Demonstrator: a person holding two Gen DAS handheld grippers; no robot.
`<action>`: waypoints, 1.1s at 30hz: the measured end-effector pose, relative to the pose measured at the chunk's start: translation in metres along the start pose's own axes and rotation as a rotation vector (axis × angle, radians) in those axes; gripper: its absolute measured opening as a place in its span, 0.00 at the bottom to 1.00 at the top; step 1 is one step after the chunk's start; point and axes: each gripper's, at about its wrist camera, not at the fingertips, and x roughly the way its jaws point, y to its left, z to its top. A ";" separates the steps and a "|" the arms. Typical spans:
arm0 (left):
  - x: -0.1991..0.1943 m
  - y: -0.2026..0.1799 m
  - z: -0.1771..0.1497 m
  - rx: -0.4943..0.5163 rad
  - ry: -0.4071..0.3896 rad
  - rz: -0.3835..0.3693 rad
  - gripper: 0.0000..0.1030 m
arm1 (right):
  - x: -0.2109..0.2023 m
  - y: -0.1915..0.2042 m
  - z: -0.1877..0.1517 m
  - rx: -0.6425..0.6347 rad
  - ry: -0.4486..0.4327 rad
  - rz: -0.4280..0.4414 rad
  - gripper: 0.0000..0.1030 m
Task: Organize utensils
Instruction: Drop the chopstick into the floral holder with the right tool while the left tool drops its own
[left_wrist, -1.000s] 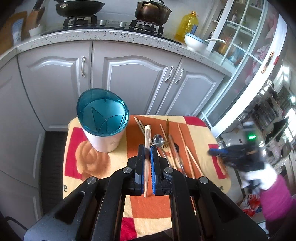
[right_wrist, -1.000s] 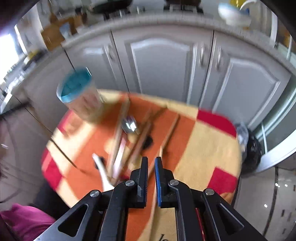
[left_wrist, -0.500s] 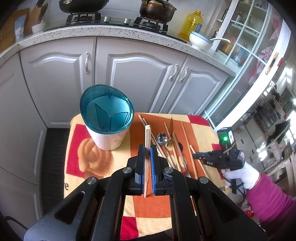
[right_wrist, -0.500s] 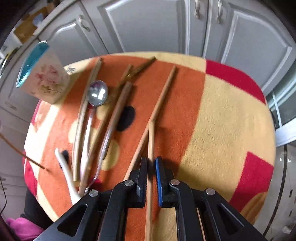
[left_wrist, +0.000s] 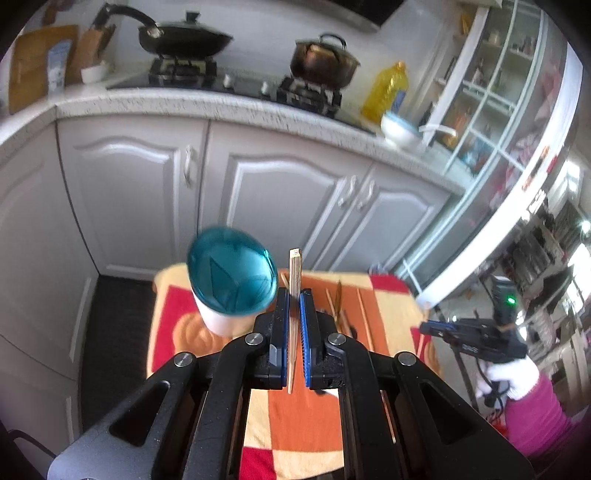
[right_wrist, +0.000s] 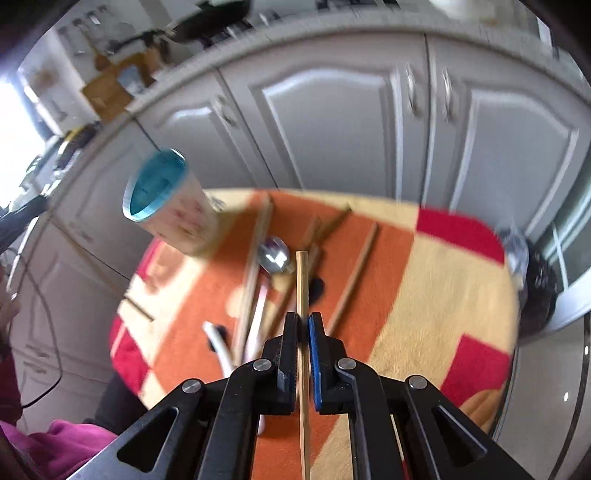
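while the left gripper (left_wrist: 294, 302) clamps one chopstick (left_wrist: 295, 269) beside the blue-lined cup (left_wrist: 231, 277), at its 3 o'clock, the right gripper (right_wrist: 303, 326) clamps another chopstick (right_wrist: 302, 284) above the table (right_wrist: 424, 280).

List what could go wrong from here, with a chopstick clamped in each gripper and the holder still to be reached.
1. The left gripper pinches its chopstick on a short stretch, so it may swivel and miss the teal-rimmed holder.
2. The right gripper holds its chopstick the same way; a quick swing could let it slip.
3. The holder looks tall and light; a chopstick that hits its rim could tip it onto the cloth.
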 end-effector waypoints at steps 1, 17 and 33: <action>-0.005 0.002 0.005 -0.002 -0.018 0.007 0.04 | -0.010 0.007 0.005 -0.014 -0.022 0.014 0.05; -0.004 0.037 0.080 0.005 -0.182 0.195 0.04 | -0.079 0.144 0.165 -0.275 -0.310 0.178 0.05; 0.086 0.071 0.060 -0.081 -0.027 0.223 0.04 | 0.081 0.175 0.215 -0.300 -0.062 0.216 0.05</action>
